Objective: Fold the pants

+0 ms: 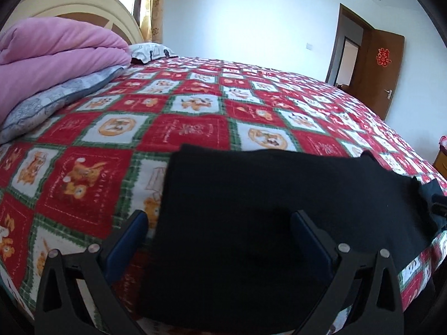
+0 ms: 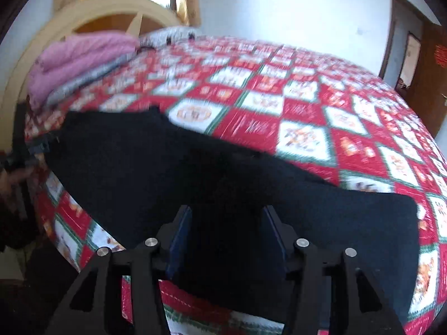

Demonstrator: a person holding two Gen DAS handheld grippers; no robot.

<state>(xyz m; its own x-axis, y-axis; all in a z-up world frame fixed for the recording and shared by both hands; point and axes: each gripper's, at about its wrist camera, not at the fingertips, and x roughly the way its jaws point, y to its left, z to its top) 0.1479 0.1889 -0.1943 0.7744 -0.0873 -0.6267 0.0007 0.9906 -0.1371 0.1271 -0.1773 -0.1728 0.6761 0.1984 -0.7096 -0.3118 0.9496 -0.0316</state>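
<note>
Pants (image 1: 251,209) near bed edge; bedspread (image 1: 195,106) bare beyond; both tongs spread.

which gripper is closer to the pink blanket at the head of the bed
Left. The left gripper is at the pants' end nearer the pink blanket; the right gripper is at the other end, with the blanket far off.

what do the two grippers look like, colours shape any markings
Both look the same. The left gripper and right gripper each have black, angular linkage arms with triangular cut-outs, joined by round silver pins. The jaws are flat rectangular plates with dark blue faces. No cables, labels or markings are visible, and no sleeves or hands show clearly in either wrist view.
</note>
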